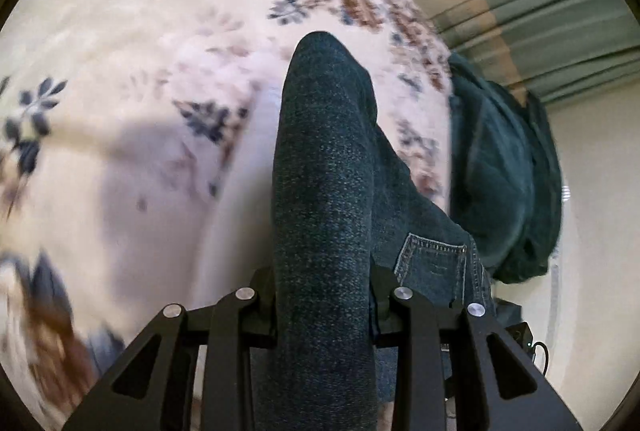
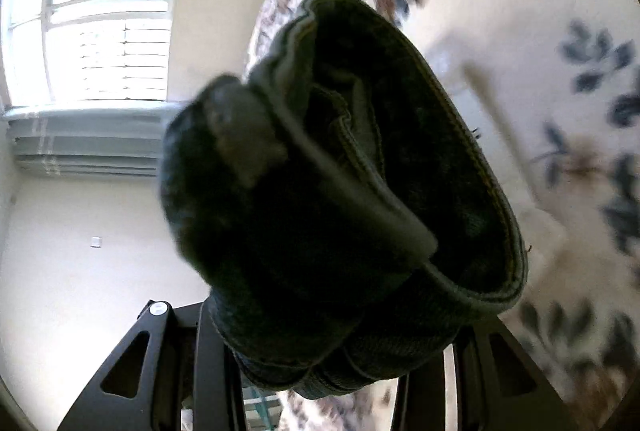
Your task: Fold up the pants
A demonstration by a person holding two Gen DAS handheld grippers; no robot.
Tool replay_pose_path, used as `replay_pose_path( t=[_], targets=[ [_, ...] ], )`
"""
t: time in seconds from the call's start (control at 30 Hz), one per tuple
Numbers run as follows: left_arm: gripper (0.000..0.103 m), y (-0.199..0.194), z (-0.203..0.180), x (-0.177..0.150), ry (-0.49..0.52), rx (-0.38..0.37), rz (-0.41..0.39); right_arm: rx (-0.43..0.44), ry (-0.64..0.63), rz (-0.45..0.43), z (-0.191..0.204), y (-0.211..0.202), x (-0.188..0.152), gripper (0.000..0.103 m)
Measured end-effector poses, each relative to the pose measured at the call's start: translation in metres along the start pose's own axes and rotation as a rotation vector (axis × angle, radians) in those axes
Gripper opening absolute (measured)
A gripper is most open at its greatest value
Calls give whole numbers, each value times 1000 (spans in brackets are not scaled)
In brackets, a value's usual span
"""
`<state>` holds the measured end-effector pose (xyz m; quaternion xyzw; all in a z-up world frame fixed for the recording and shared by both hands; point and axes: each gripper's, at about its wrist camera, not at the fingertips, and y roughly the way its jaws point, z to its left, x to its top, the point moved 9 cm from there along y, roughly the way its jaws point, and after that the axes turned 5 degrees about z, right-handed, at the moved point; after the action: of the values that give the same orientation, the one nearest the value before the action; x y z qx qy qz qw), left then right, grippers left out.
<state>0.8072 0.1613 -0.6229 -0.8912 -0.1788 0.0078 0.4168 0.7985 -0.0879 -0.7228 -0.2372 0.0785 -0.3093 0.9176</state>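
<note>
The pants are dark blue jeans. In the left wrist view my left gripper (image 1: 324, 295) is shut on a fold of the jeans (image 1: 324, 171), which rises between the black fingers (image 1: 404, 307) and hangs over the floral bed cover; a back pocket (image 1: 434, 263) shows to the right. In the right wrist view my right gripper (image 2: 340, 363) is shut on a bunched end of the jeans (image 2: 344, 183), with a stitched hem curling toward the camera and hiding the fingertips. Both ends are held up off the surface.
A cream cover with blue and brown flowers (image 1: 140, 79) lies below; it also shows in the right wrist view (image 2: 560, 111). A dark green garment (image 1: 504, 171) lies at the cover's edge. A window (image 2: 92, 31), green curtain (image 1: 560, 31) and white walls stand around.
</note>
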Motion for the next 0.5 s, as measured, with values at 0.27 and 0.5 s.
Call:
replay_pose_path(
  t=[0.27, 0.5],
  targets=[
    [43, 4, 30, 2, -7, -14, 48, -108, -46, 64, -12, 4, 8, 55],
    [71, -36, 27, -11, 2, 233, 38, -481, -187, 43, 7, -43, 18, 84]
  ],
)
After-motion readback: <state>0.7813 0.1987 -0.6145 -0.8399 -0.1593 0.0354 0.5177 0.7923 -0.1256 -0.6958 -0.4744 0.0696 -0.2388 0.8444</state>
